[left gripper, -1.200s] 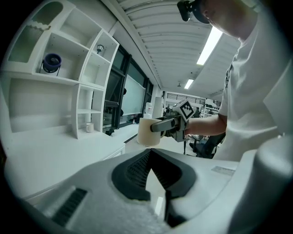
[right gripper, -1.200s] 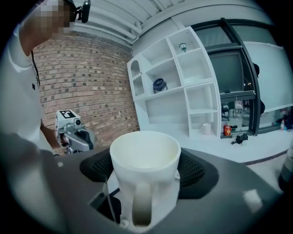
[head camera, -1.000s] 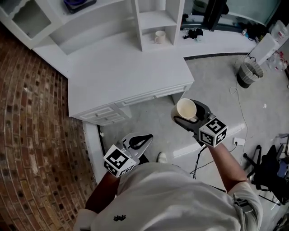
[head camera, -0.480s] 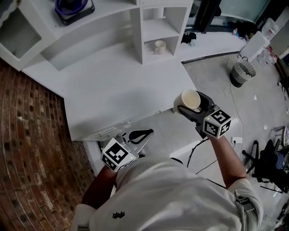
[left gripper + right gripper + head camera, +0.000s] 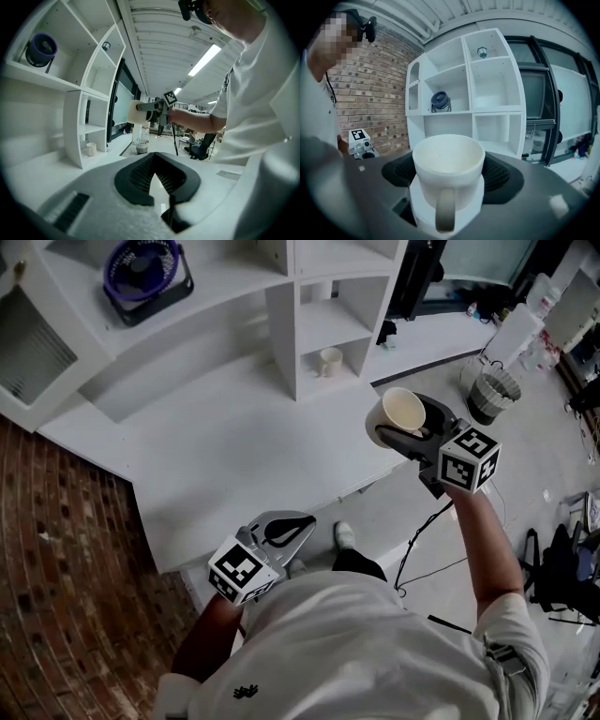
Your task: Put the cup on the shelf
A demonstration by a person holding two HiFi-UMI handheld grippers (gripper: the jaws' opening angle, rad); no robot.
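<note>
Left gripper (image 5: 302,521): low over the near edge of the desk top (image 5: 225,456), jaws closed on themselves, nothing between them; idle. Shelf unit (image 5: 281,343): white, open compartments; purple fan (image 5: 145,277) on an upper level, small mug (image 5: 330,360) already in a lower bay. Cup (image 5: 401,413): cream, handle toward the holder, carried in the air off the desk's right side, well apart from the shelf. Right gripper (image 5: 405,432): jaws wide, clamped on the cup's lower body. Handling advice: approach a free bay level, keep the rim clear of the dividers, seat the base flat before loosening.
</note>
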